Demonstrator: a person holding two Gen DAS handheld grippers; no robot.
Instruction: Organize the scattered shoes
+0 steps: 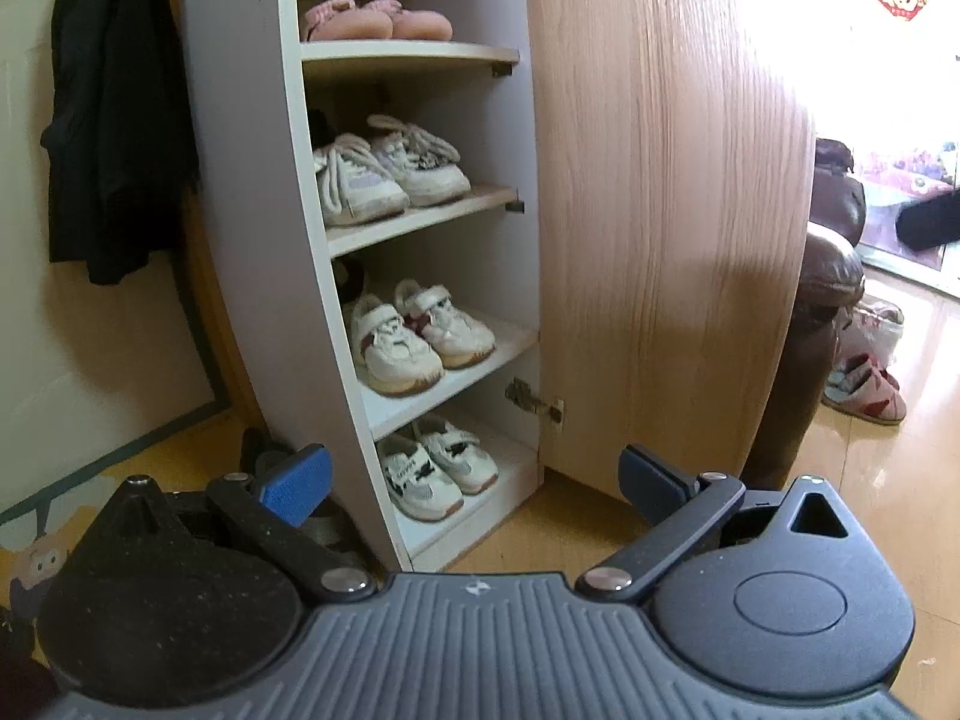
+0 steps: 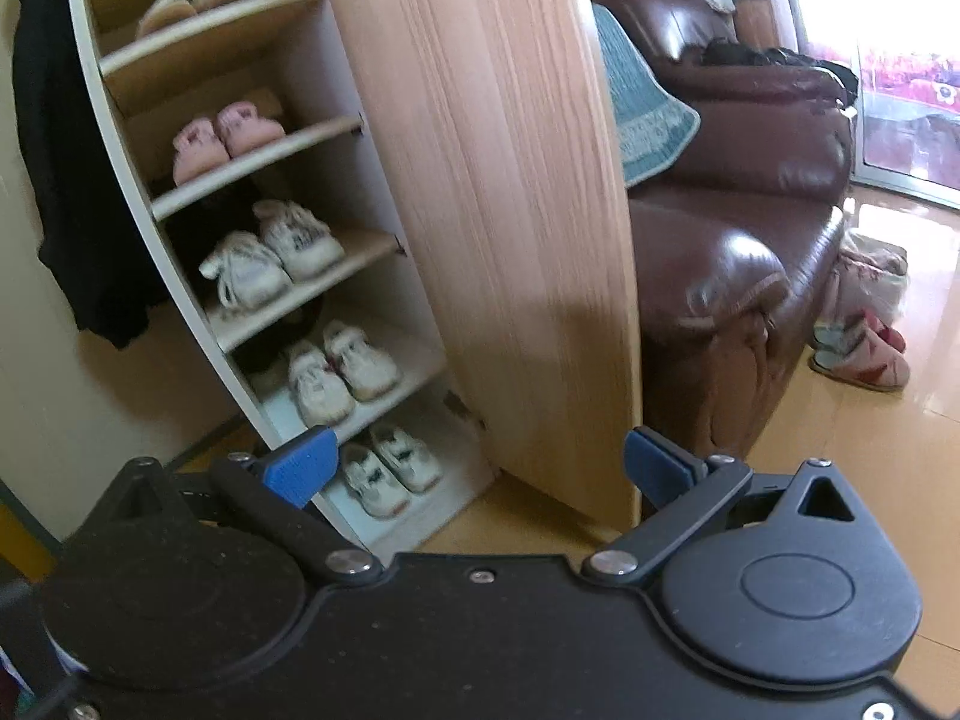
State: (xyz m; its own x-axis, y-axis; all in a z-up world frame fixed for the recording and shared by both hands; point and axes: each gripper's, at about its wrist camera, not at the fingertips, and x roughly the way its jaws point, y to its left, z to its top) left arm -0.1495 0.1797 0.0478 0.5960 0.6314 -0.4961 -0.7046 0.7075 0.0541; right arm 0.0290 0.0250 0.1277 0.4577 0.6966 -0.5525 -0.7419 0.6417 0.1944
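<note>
An open shoe cabinet (image 1: 258, 192) (image 2: 120, 138) holds pairs on its shelves: pink shoes (image 1: 375, 21) (image 2: 225, 138), laced white sneakers (image 1: 390, 174) (image 2: 270, 258), white strap sneakers (image 1: 420, 336) (image 2: 342, 372), and a white pair with black marks on the bottom shelf (image 1: 435, 471) (image 2: 390, 471). Tan slippers (image 2: 195, 0) sit on a higher shelf. A slipper (image 1: 867, 396) (image 2: 861, 363) lies on the floor beside the sofa. My left gripper (image 1: 474, 483) and right gripper (image 2: 480, 468) both hang open and empty, a short way back from the cabinet's lowest shelf.
The wood-grain cabinet door (image 1: 666, 210) (image 2: 510, 210) stands swung open to the right. A brown leather sofa (image 2: 738, 228) sits behind it, with a plastic bag (image 2: 870, 276) by its corner. A black garment (image 1: 114, 108) hangs left of the cabinet. Shiny wood floor (image 2: 900, 480) spreads right.
</note>
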